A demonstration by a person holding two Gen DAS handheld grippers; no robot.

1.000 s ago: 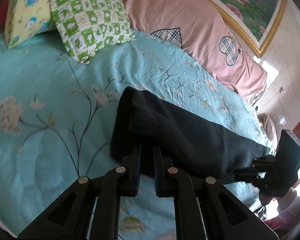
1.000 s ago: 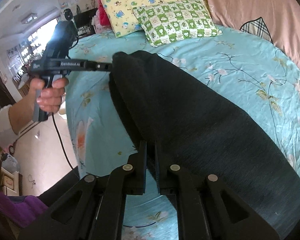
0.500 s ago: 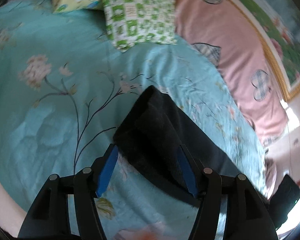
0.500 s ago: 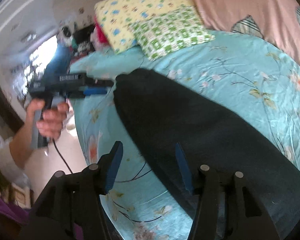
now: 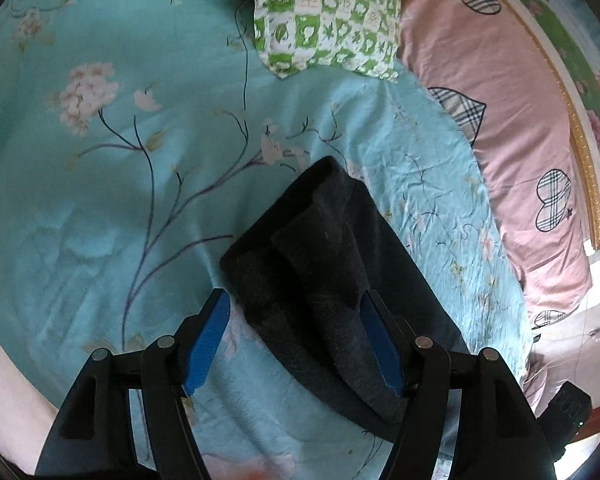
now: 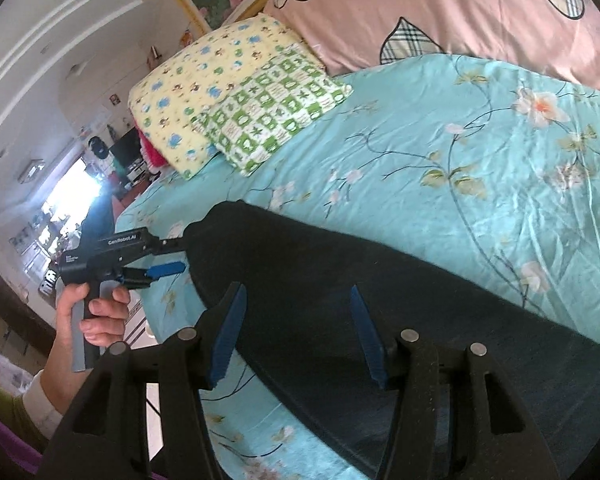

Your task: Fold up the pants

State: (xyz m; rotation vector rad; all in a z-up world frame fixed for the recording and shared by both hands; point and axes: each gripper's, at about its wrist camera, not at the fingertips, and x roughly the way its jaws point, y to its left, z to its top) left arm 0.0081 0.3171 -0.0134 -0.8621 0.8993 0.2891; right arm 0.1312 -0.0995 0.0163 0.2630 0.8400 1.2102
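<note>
While both tools (image 5: 294,326) (image 6: 296,330) gape released, one pants (image 5: 324,280) on bedsheet (image 5: 140,200), two pillows (image 6: 260,120).

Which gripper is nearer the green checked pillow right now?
Left. The left gripper sits at the pants' end facing the green checked pillow; the right gripper is farther along.

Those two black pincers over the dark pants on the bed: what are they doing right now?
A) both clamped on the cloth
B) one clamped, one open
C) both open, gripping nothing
C: the left gripper and right gripper both gape open over the dark pants.
</note>
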